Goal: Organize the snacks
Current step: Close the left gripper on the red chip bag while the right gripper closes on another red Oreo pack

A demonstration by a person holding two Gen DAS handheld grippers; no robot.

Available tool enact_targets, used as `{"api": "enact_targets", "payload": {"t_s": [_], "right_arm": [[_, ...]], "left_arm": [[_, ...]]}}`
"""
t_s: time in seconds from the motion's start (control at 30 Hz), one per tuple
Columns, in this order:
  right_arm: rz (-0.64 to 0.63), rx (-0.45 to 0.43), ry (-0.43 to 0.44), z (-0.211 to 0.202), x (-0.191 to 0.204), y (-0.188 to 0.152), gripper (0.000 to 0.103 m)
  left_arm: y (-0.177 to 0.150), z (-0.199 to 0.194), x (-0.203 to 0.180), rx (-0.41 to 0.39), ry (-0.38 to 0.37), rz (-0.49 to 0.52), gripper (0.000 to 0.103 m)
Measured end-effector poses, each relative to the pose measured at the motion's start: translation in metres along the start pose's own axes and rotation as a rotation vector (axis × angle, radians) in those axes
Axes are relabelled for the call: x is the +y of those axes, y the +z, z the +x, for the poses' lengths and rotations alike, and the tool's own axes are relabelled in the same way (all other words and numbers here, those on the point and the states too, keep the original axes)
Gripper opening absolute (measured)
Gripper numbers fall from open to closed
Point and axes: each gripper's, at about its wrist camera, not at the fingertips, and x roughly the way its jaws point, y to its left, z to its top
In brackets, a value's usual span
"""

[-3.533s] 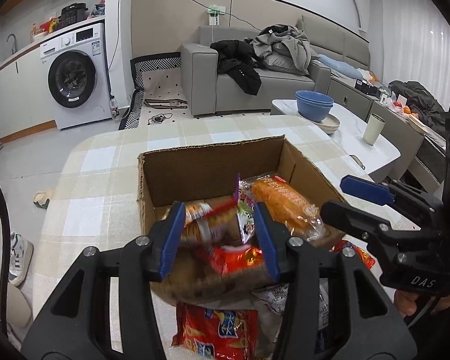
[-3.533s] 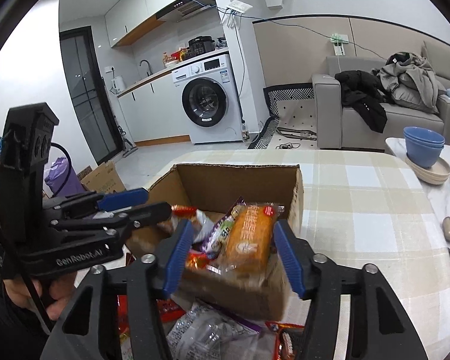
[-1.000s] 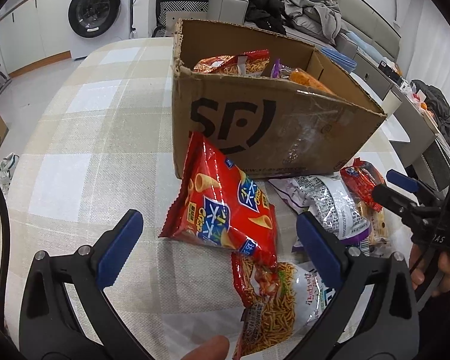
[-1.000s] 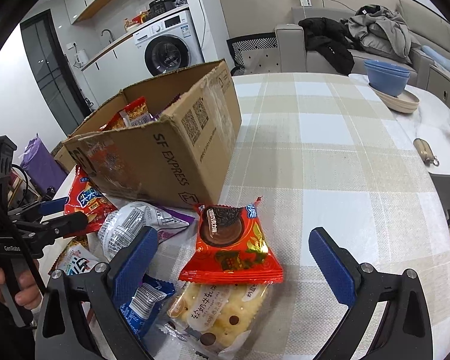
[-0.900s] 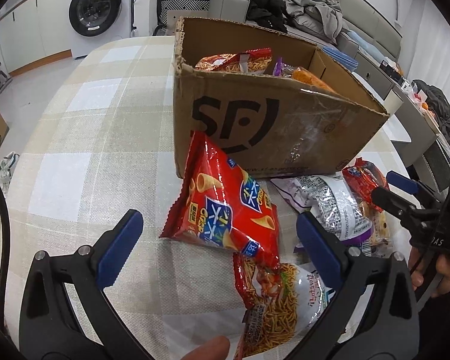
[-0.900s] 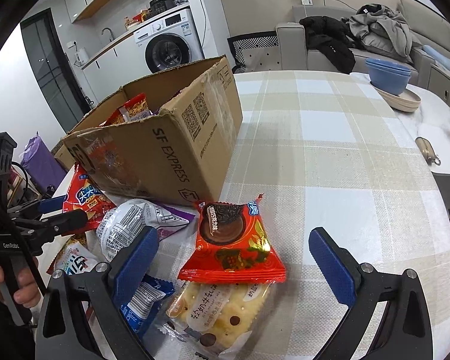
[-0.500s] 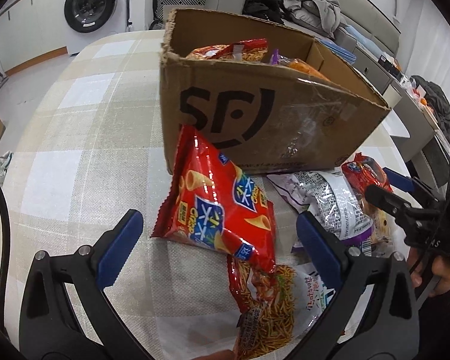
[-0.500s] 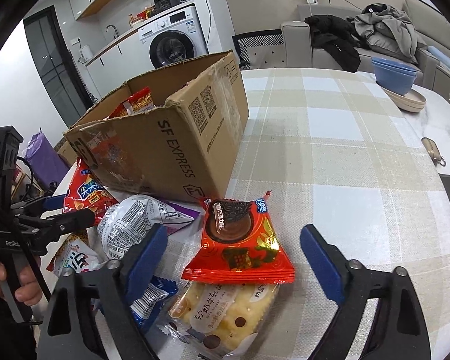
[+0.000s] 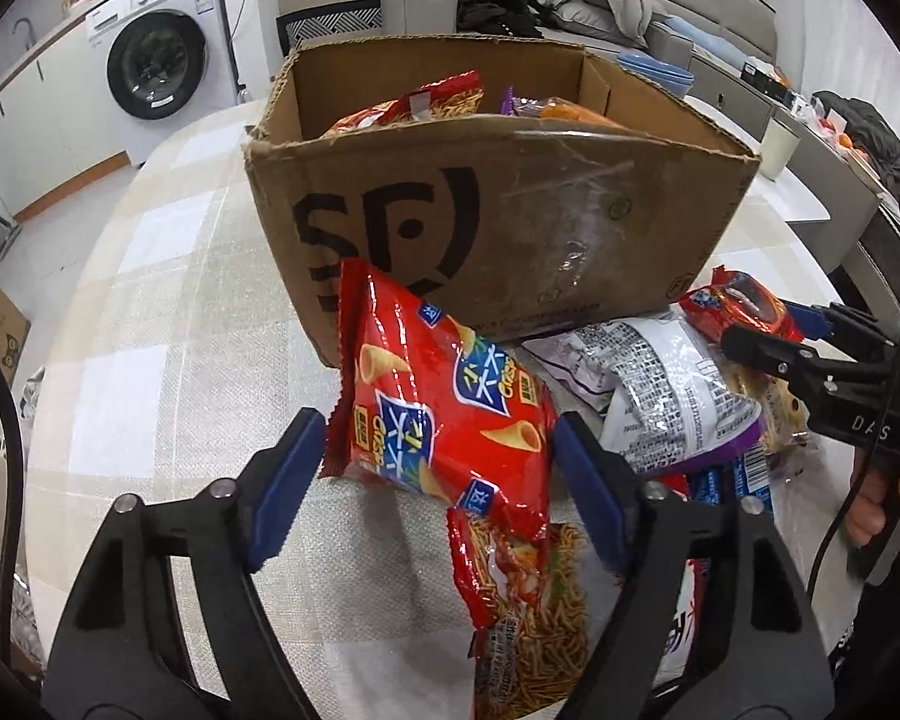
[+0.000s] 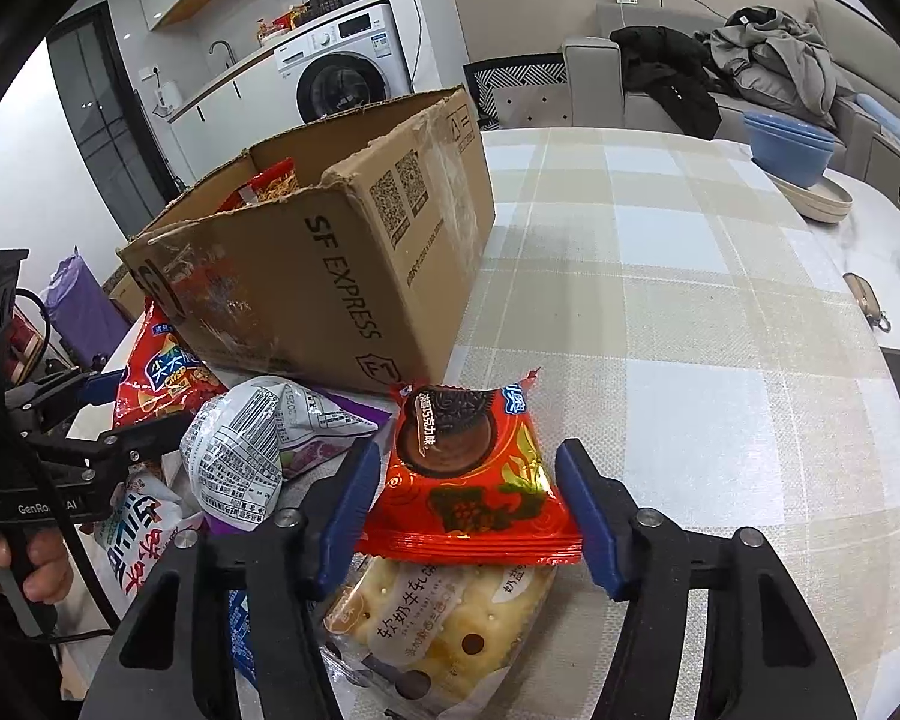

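An open cardboard box (image 9: 510, 228) (image 10: 330, 276) with snack bags inside stands on the checked table (image 10: 690, 360). In front of it lie loose snacks. My left gripper (image 9: 438, 426) is closing on a red cone-snack bag (image 9: 444, 396) that leans on the box; both blue pads meet the bag's side edges. My right gripper (image 10: 468, 462) is closing on a red chocolate-cookie pack (image 10: 468, 474), its pads at the pack's lower corners. The pack lies on a cream biscuit pack (image 10: 444, 618). Each gripper also shows in the other's view, the left gripper (image 10: 132, 414) and the right gripper (image 9: 774, 330).
A silver and purple bag (image 9: 672, 390) (image 10: 246, 450) and a red noodle-snack bag (image 9: 528, 600) lie between the two grippers. Blue bowls (image 10: 789, 150) stand on plates at the far right. A sofa with clothes and a washing machine stand behind the table.
Both grippers' jaws have narrowed from wide open until they flank their bags. The left gripper has moved closer to the red cone-snack bag; the right has hardly moved.
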Motion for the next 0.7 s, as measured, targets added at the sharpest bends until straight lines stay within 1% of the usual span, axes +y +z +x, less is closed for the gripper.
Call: {"api": "enact_targets", "payload": {"t_s": [0.07,0.1,0.2,0.23,0.27,0.3,0.53,0.7], "right_arm": [[-0.005,-0.008,0.000,-0.002,0.000,0.000,0.057],[-0.007,-0.014,0.001,-0.003,0.001,0.000,0.055],[-0.015,-0.024,0.003,-0.007,0.001,-0.001,0.054],[-0.021,-0.024,0.004,-0.007,0.002,-0.001,0.054],[-0.026,-0.028,0.004,-0.008,0.002,0.000,0.048],[-0.025,-0.028,0.008,-0.009,0.002,0.000,0.046],[-0.026,-0.036,0.008,-0.010,0.001,0.001,0.046],[-0.024,-0.047,0.013,-0.013,0.000,0.003,0.046]], "left_arm": [[0.000,-0.001,0.000,-0.008,-0.007,0.002,0.064],[-0.002,-0.001,-0.001,-0.010,-0.012,0.002,0.055],[-0.003,-0.001,0.001,-0.018,-0.015,-0.010,0.051],[-0.004,-0.001,0.002,-0.022,-0.017,-0.012,0.048],[-0.004,-0.002,0.003,-0.024,-0.020,-0.015,0.047],[-0.006,-0.004,0.006,-0.029,-0.024,-0.020,0.046],[-0.012,-0.015,0.012,-0.057,-0.032,-0.030,0.040],[-0.021,-0.031,0.018,-0.081,-0.036,-0.031,0.039]]}}
